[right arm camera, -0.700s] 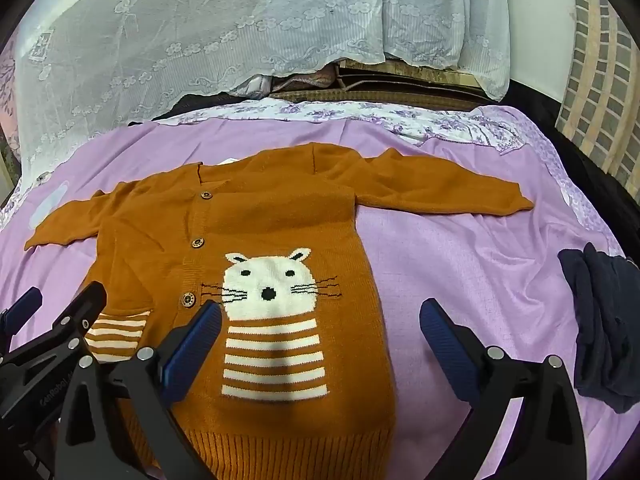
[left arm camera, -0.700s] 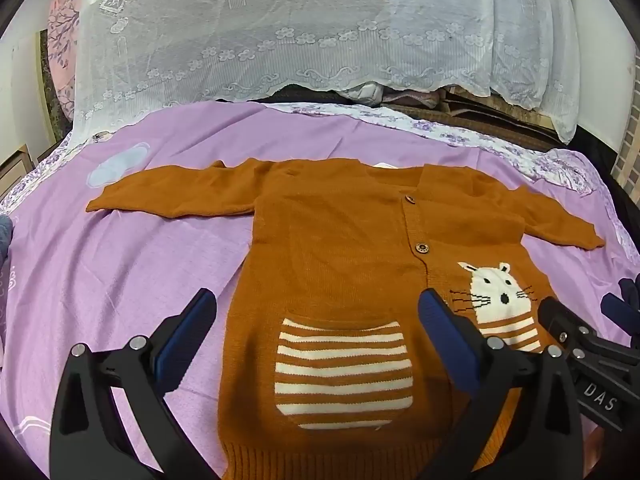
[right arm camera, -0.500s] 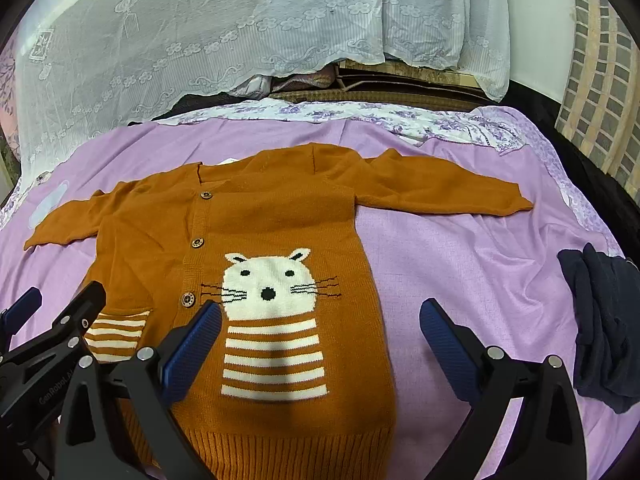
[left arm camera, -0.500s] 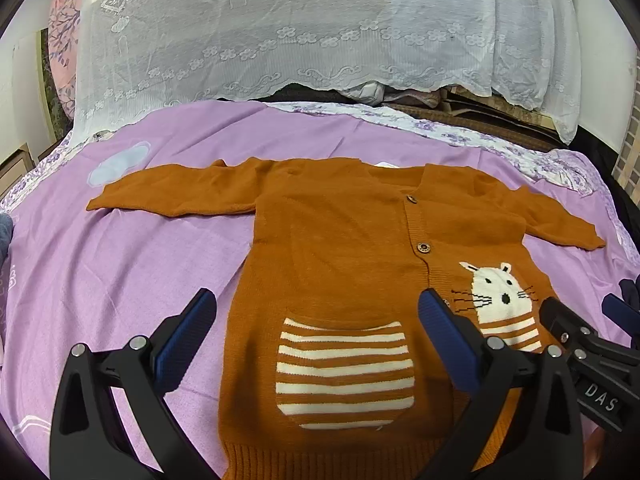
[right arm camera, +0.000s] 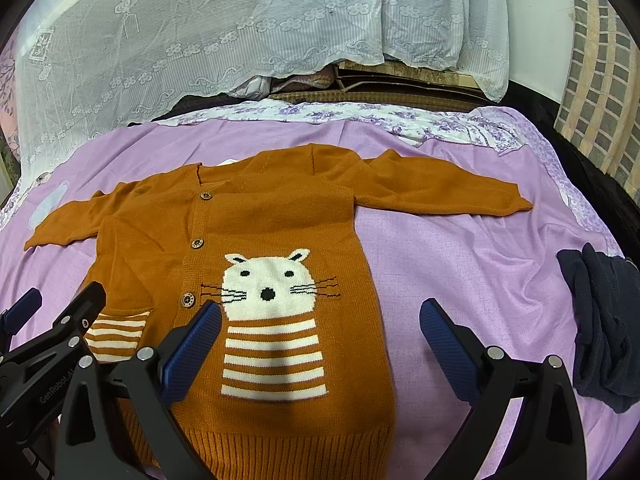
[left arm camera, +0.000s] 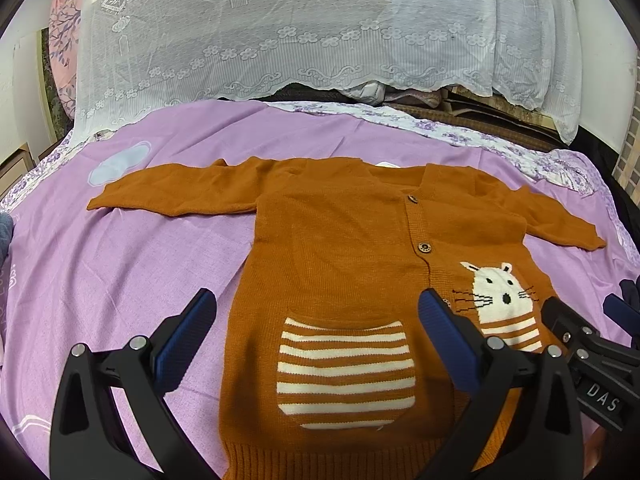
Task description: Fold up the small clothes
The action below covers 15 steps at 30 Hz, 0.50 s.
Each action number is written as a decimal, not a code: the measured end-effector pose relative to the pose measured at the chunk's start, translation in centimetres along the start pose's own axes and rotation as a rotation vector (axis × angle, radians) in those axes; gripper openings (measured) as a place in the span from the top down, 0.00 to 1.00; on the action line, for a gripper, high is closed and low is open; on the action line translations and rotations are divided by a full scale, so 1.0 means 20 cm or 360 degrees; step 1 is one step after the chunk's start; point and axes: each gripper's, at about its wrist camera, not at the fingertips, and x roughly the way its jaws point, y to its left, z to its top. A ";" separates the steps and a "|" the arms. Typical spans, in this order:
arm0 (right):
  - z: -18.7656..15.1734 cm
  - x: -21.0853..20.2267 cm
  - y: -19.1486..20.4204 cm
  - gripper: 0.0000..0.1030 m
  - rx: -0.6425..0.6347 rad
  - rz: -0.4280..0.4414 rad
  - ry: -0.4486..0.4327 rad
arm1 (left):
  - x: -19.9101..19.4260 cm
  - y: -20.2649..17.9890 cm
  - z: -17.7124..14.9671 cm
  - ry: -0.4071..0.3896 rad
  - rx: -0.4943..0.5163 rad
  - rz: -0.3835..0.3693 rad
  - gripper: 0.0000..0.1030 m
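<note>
Item: brown knitted cardigan, small, laid flat and face up on a bed with a purple sheet. It fills the centre of both wrist views, both sleeves spread outward and the ribbed hem at the lower edge of the frame. Wooden buttons run down the front. White cat motif with striped body, centre of the right wrist view; striped pocket, lower centre of the left wrist view.

Left hand-held gripper: jaws spread wide, holding nothing, above the hem over the pocket.

Right hand-held gripper: jaws spread wide, holding nothing, above the hem over the cat's striped body.

Other: dark navy garment, bunched on the sheet at right of the right wrist view, apart from the cardigan. White lace cloth draped across the upper frame.
</note>
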 end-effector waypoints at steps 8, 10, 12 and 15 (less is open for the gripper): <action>0.00 0.00 0.00 0.03 -0.0003 -0.0001 -0.0004 | 0.00 0.00 0.00 0.0001 -0.0001 0.0001 0.04; -0.01 0.01 0.02 0.03 -0.0005 -0.0001 -0.0002 | 0.00 0.00 0.00 0.0002 -0.0001 0.0001 0.04; 0.02 0.00 -0.01 0.03 -0.0009 -0.0001 0.0002 | 0.00 0.00 0.00 0.0001 -0.0001 0.0001 0.04; 0.00 0.00 -0.01 0.03 -0.0004 0.0000 -0.0001 | 0.00 0.00 0.00 0.0001 -0.0002 0.0001 0.04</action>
